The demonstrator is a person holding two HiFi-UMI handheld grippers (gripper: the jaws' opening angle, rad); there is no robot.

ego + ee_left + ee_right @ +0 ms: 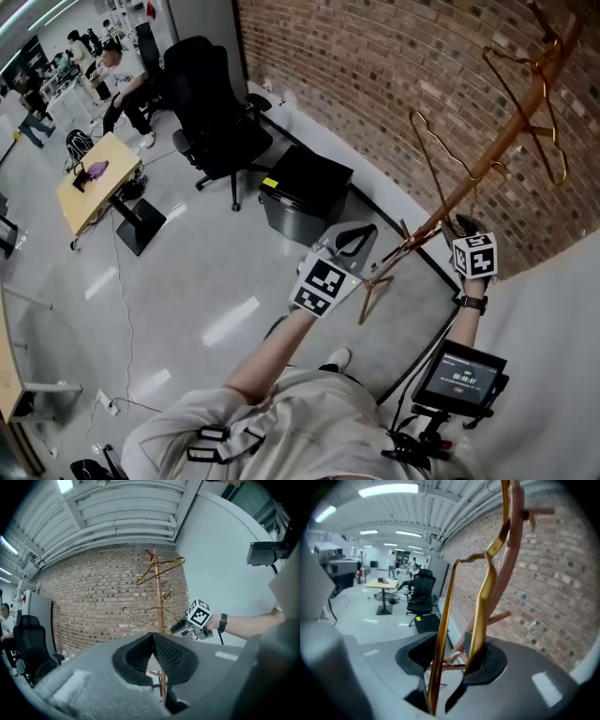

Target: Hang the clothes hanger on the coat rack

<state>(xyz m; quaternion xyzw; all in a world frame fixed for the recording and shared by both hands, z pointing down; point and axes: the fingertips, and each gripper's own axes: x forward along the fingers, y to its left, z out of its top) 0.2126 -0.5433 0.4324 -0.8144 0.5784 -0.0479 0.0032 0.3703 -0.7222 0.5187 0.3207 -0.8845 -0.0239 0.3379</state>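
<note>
A wooden coat rack (469, 183) leans across the head view in front of the brick wall. An upper gold wire hanger (159, 571) hangs from a top peg. A lower gold hanger (143, 609) hangs at a middle peg by the pole (160, 602). My right gripper (459, 225) is at this lower hanger. In the right gripper view two of the hanger's wires (487, 588) stand between its parted jaws (450, 656), one wire lying against the right pad. My left gripper (361, 234) hovers beside the rack's lower part, its pads (153, 641) closed together with nothing in them.
A black box (305, 192) and a black office chair (211, 112) stand on the floor left of the rack. A wooden table (94, 183) is farther left, with people seated beyond. A white wall (553, 328) rises on the right. A small screen (459, 375) hangs at my chest.
</note>
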